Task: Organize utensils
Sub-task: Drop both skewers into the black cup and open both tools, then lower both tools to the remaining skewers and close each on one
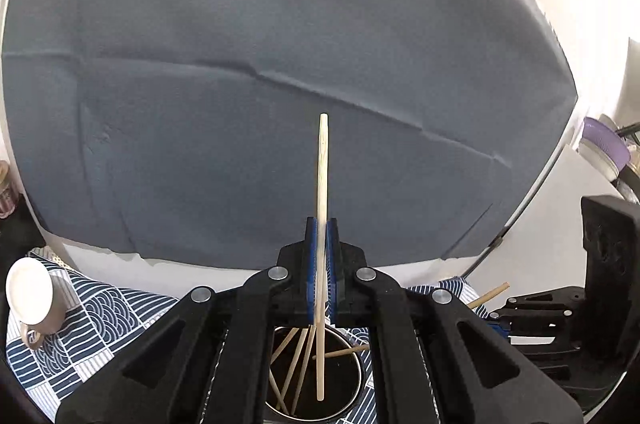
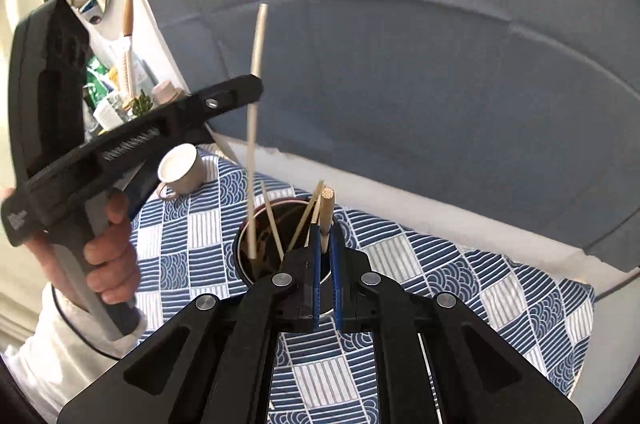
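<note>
Chopsticks are light, thin and stiff. My left gripper (image 1: 322,244) is pinched tight on one stick (image 1: 322,160) near its middle. My right gripper (image 2: 326,256) squeezes another (image 2: 327,216) near its top, above the cup (image 2: 244,244).

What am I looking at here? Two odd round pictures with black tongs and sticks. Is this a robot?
No robot: a person holds a black two-finger gripper in each hand, each with a wide-angle camera looking along its fingers. One picture is from the left gripper, shut on a pale wooden chopstick whose lower end dips into a dark round metal cup of chopsticks. The other is from the right gripper, shut on a thicker tan wooden stick above the same cup; it also shows the person's hand. The cup stands on a blue-and-white patterned cloth, beside a beige mug lying sideways.
</note>
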A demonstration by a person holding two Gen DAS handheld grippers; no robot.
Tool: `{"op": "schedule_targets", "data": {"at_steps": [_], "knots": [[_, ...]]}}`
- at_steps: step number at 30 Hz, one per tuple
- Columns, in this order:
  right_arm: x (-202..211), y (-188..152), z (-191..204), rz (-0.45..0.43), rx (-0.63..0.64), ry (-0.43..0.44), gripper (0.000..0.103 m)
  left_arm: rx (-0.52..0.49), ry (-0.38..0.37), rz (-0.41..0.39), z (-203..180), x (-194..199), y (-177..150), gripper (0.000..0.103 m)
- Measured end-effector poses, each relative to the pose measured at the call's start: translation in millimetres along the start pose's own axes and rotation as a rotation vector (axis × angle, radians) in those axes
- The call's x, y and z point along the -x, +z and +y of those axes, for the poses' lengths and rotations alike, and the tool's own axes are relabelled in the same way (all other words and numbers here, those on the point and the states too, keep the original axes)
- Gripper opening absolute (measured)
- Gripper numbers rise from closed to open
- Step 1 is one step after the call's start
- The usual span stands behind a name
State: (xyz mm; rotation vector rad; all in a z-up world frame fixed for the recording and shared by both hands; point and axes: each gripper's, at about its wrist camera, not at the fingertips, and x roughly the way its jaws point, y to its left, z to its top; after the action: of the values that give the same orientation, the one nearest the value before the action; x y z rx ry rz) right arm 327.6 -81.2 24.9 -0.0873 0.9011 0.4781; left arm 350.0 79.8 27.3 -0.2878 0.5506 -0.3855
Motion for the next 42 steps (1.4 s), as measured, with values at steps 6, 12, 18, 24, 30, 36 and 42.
{"op": "schedule_targets", "data": {"at_steps": [6,12,18,24,30,36,42], "knots": [[-5.1,-7.3,-5.6,-0.007,-0.015,0.015,0.015,0.000,0.032,-0.023,6.6,-4.1,-12.7,0.019],[4.8,-14.4,-15.9,-0.058,-0.028,-0.021,0.062,-0.007,0.084,-0.056,10.9,15.5,-11.0,0.067],[13.0,-21.8,-20.7,-0.104,-0.036,-0.054,0.088,-0.025,0.165,-0.061,16.2,41.5,-13.5,0.089],[18.8,-31.2,-14.6,-0.150,-0.027,-0.021,0.091,0.009,0.252,-0.045,32.1,64.5,-31.5,0.097],[20.4,-44.2,0.6,-0.181,-0.006,0.041,0.093,0.005,0.314,0.004,44.4,83.8,-60.6,0.097],[27.2,-58.5,23.1,-0.232,0.058,0.100,0.095,0.046,0.332,0.047,54.2,93.0,-87.6,0.097],[26.7,-72.9,39.5,-0.227,0.102,0.163,0.095,0.107,0.355,0.059,58.2,103.5,-111.6,0.097]]}}
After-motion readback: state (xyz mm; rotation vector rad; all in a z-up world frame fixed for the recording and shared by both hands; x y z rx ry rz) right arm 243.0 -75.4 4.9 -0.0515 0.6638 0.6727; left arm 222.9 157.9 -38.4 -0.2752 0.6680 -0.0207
